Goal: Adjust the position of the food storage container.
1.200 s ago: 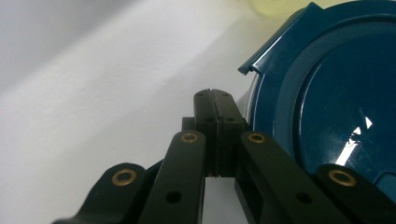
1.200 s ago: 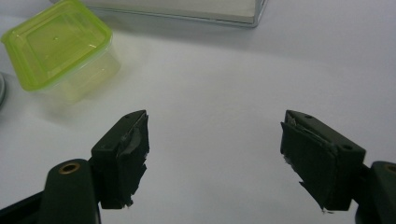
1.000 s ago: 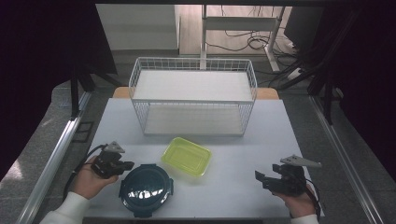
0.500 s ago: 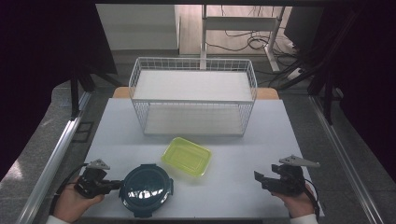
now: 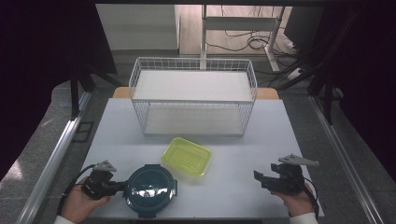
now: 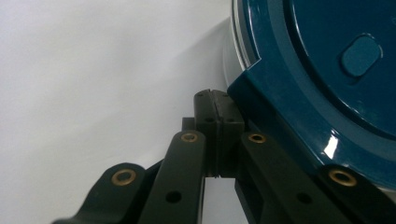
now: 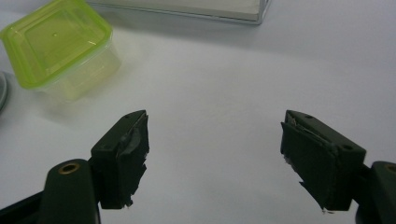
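My left gripper (image 5: 116, 187) has its jaws pressed together with nothing between them, tips right against the left rim of the dark teal round container (image 5: 150, 190), which sits close to the near edge of the white table (image 5: 112, 135). My right gripper (image 5: 259, 178) is spread wide over bare tabletop near the right edge. The yellow-green box (image 5: 186, 156) lies just beyond the round container, before the wire basket (image 5: 194, 98)
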A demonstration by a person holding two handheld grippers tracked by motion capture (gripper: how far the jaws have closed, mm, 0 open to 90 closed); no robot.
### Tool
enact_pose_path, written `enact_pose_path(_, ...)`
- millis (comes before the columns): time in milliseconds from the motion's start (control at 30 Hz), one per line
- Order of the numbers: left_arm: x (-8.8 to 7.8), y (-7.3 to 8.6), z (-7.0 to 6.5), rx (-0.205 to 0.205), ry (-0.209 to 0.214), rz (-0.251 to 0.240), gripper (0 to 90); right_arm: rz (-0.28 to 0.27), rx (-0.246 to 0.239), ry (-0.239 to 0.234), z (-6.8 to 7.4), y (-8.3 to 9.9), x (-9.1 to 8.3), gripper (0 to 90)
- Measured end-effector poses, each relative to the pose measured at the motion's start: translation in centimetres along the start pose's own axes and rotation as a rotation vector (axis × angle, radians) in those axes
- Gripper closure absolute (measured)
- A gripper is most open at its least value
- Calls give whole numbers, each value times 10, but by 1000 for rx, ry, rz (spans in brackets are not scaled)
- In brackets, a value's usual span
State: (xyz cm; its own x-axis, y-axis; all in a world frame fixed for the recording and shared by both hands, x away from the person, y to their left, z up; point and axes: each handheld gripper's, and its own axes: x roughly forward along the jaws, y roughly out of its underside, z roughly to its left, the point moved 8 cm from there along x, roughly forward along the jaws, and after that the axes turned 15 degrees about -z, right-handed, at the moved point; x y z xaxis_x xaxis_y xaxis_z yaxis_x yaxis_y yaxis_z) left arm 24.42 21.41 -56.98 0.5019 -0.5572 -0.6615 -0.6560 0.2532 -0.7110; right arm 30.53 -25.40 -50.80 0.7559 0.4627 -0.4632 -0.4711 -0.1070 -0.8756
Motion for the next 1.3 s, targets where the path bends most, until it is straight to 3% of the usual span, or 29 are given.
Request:
enact_pose_path(167,7,-1,-9,17,22,15,900,-2,-1,-1,0,-1,0,234)
enact_pose_path(467,9,1,-8,-18,43,-15,900,2,0,-3,1,-1,4,234)
enact_pose_path(700,-16,-7,10,-95,-62,-136,885,-14,-20,-34,14,-5,8,222)
enact_pose_path(767,-22,-11,11,-111,-104,-179,818,-22,-22,-52,18,-8,10,218)
enact_pose_path(833,-28,-16,10,-101,-149,-198,685,-21,-24,-65,22,-8,11,215)
enact_pose_path(867,-30,-20,8,-118,-163,-205,589,-19,-28,-73,24,-8,11,214)
enact_pose_path(900,-32,-23,7,-133,-171,-217,483,-19,-41,-83,26,-7,12,212)
enact_pose_path(1033,-35,-29,2,-146,-163,-244,284,-25,-36,-112,32,-8,11,201)
enact_pose_path(1200,-35,-32,-2,-146,-149,-261,254,-36,2,-122,33,-10,11,200)
enact_pose_path(1300,-33,-30,-4,-147,-147,-247,216,-41,3,-123,34,-12,11,187)
